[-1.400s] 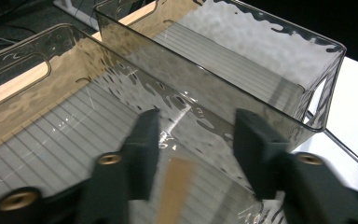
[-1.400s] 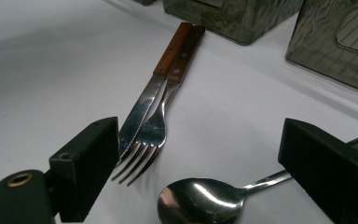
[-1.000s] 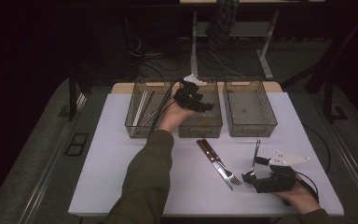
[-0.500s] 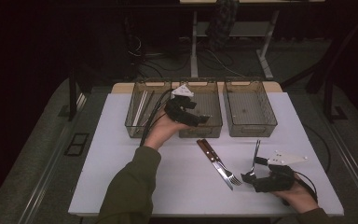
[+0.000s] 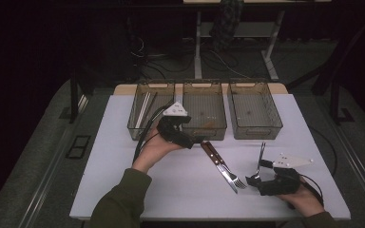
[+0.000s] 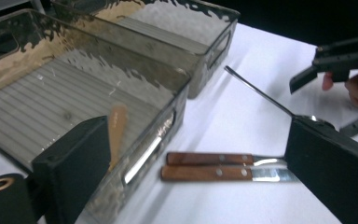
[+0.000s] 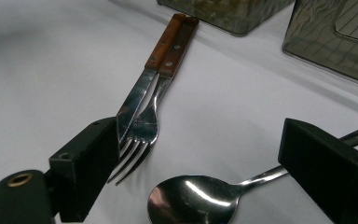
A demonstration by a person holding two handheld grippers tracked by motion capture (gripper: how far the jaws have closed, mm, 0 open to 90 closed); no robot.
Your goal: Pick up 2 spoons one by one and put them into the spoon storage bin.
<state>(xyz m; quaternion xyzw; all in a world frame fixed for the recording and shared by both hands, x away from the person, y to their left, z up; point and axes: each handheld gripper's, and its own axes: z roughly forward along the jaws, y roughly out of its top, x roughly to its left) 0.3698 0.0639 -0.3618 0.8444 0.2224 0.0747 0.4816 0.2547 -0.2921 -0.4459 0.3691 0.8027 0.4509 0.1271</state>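
High view: fork (image 5: 232, 176) near table's (image 5: 123, 190) front edge

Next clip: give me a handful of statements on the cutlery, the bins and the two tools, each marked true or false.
1. Three bins stand in a row at the far side of the table. True.
2. The knife and fork lie side by side on the table. True.
3. The spoon lies in the middle bin. False: it lies on the table, its bowl between the right tool's open jaws.
4. The left tool grips the knife. False: its jaws are open and have just been opening, with nothing gripped.
5. A small wooden piece lies in the middle bin. True.
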